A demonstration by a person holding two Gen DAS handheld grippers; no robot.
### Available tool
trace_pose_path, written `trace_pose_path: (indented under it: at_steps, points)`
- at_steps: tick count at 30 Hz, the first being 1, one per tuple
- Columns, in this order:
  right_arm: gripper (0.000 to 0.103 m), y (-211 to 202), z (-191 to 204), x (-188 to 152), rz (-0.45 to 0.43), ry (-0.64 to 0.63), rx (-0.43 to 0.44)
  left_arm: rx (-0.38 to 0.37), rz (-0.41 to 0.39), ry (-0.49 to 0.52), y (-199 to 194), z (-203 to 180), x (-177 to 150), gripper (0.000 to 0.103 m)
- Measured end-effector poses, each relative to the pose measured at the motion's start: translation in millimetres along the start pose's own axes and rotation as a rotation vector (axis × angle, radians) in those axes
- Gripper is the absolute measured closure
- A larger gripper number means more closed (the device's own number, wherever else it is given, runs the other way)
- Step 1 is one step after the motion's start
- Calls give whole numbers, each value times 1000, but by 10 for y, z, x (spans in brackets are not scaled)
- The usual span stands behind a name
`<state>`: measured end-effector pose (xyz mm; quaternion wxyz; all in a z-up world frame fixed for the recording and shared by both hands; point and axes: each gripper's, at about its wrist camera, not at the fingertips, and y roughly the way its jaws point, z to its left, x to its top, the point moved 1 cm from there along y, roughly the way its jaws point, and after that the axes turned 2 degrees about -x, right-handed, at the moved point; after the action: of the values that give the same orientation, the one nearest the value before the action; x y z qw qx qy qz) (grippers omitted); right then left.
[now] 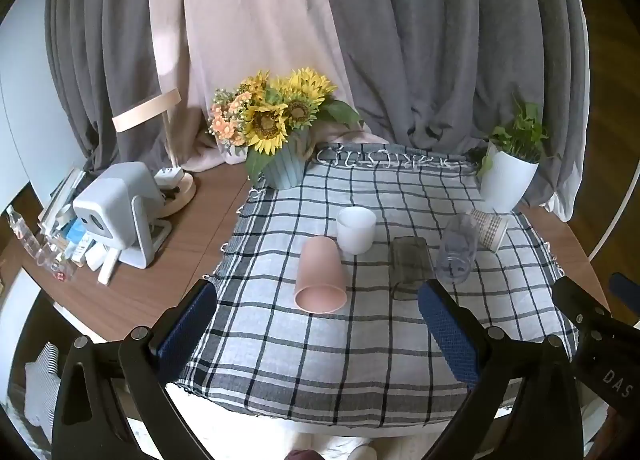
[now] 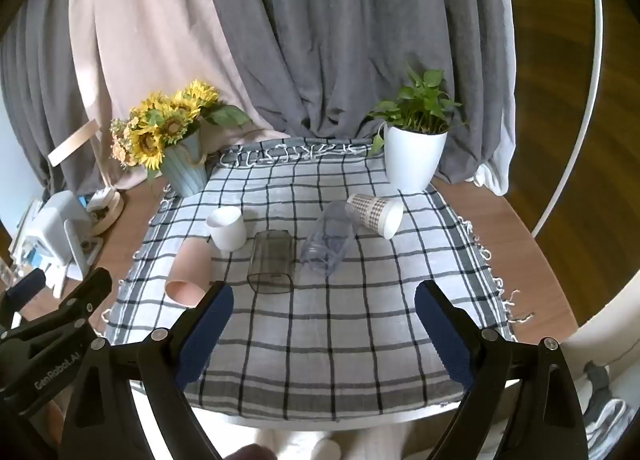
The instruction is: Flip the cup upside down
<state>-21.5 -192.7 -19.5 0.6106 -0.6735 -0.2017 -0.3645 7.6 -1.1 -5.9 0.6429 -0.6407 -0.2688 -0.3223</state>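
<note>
Several cups lie on a checked cloth (image 1: 320, 348). A pink cup (image 1: 319, 276) lies on its side, mouth toward me; it also shows in the right wrist view (image 2: 189, 268). A white cup (image 1: 356, 230) (image 2: 227, 228) stands upright. A smoky grey tumbler (image 1: 410, 266) (image 2: 272, 262), a clear plastic cup (image 1: 458, 248) (image 2: 330, 238) and a patterned paper cup (image 1: 490, 228) (image 2: 378, 213) lie on their sides. My left gripper (image 1: 316, 320) is open and empty, just in front of the pink cup. My right gripper (image 2: 324, 320) is open and empty, in front of the tumbler.
A blue pot of sunflowers (image 1: 276, 127) (image 2: 176, 139) stands at the cloth's back left, a white pot with a green plant (image 1: 510, 167) (image 2: 414, 147) at back right. A white device (image 1: 120, 211), a lamp and clutter sit on the wooden table at left. Curtains hang behind.
</note>
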Motion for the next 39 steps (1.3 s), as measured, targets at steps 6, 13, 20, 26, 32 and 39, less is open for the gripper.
trace_pose_path:
  at_steps: [6,13,20,26,32,39]
  points:
    - [11,6,-2,-1,-1,2,1,-16,-1,1,-15,-3,43,0]
    - [11,3,-9,-3,1,4,2,-26,-1,12,9,-78,93,0]
    - [10,24,-21,6,3,6,1,-30,13,11,21,-100,85,0]
    - [10,52,-38,18,3,8,4,-27,28,1,51,-75,83,0]
    - [10,24,-53,17,4,8,5,-28,24,1,55,-58,65,0]
    - [10,11,-26,28,5,8,4,-27,22,4,55,-52,67,0]
